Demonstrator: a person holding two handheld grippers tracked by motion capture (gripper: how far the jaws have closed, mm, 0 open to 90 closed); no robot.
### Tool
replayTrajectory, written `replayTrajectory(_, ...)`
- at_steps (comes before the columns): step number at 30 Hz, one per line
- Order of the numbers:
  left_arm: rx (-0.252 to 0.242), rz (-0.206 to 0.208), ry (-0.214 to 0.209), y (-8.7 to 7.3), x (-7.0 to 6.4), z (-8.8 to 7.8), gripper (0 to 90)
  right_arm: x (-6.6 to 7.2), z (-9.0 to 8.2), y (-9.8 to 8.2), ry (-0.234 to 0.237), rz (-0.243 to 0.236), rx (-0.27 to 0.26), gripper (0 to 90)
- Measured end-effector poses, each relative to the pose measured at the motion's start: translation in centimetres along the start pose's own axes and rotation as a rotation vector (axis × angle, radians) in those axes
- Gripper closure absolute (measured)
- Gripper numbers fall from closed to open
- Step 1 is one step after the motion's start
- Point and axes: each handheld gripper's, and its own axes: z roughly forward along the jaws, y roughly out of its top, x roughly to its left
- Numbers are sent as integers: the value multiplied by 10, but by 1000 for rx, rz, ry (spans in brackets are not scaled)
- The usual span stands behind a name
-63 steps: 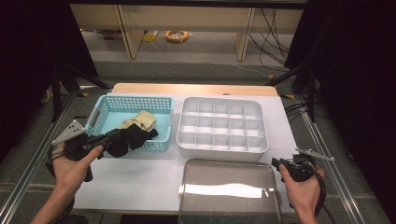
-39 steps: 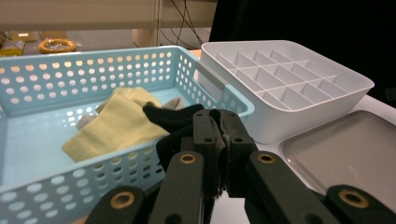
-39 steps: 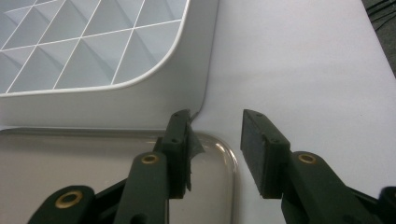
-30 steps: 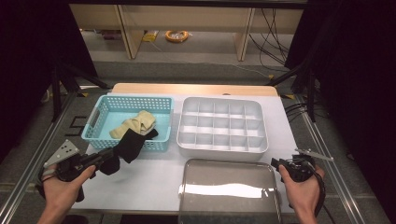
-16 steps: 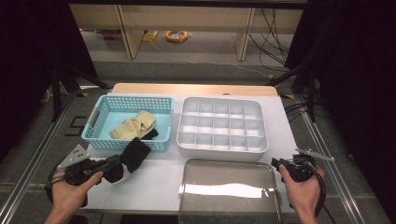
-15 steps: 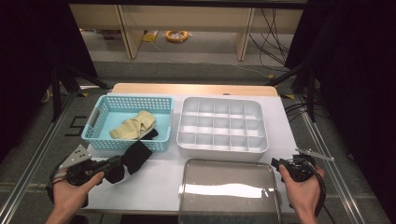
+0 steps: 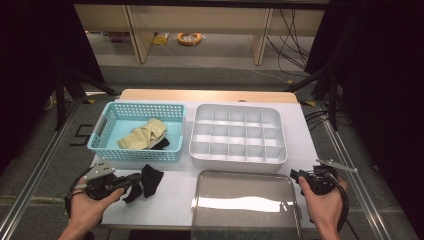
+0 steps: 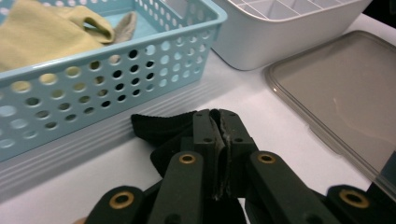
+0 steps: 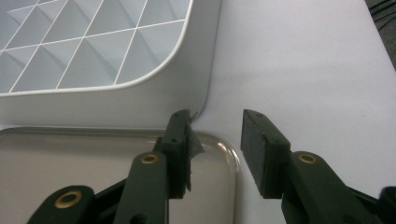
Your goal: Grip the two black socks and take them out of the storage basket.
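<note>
A black sock (image 7: 149, 178) is pinched between the jaws of the left hand-held gripper (image 7: 131, 183), which are pressed together on the cloth. The sock is seen in the high view as a dark, crumpled piece lying on the white counter (image 7: 170, 200), just in front of the light blue basket (image 7: 100, 140) and to the left of the clear lid (image 7: 245, 205). In the left gripper view its fabric (image 8: 161, 126) is shown to be matte black and finely ribbed, with a banded edge spread out past the jaw tips towards the basket wall (image 8: 93, 84); the rest is bunched under the jaws. Part of it appears to rest on the counter.

Inside the basket a pale yellow sock (image 7: 142, 134) is folded loosely, and a small dark piece (image 7: 161, 144) is seen beside it.

The right hand-held gripper (image 7: 300, 176) is held at the right edge of the counter, its jaws spread with nothing between them. In the right gripper view (image 9: 215, 140) the jaws are seen over the corner of the lid (image 9: 93, 163), near the rounded corner of the white divided tray (image 9: 154, 88).
</note>
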Motion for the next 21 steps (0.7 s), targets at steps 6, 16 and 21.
replayTrajectory(6, 23, 23, -36, 2, -9, 12, 862, 2, 2, -1, -13, -4, -9, 638)
replayTrajectory(16, 97, 88, -91, 4, -28, 33, 860, 0, 2, 0, -8, -30, -9, 637)
replayTrajectory(21, 145, 111, -119, 1, -37, 42, 860, 0, 0, 0, 5, -4, 0, 637)
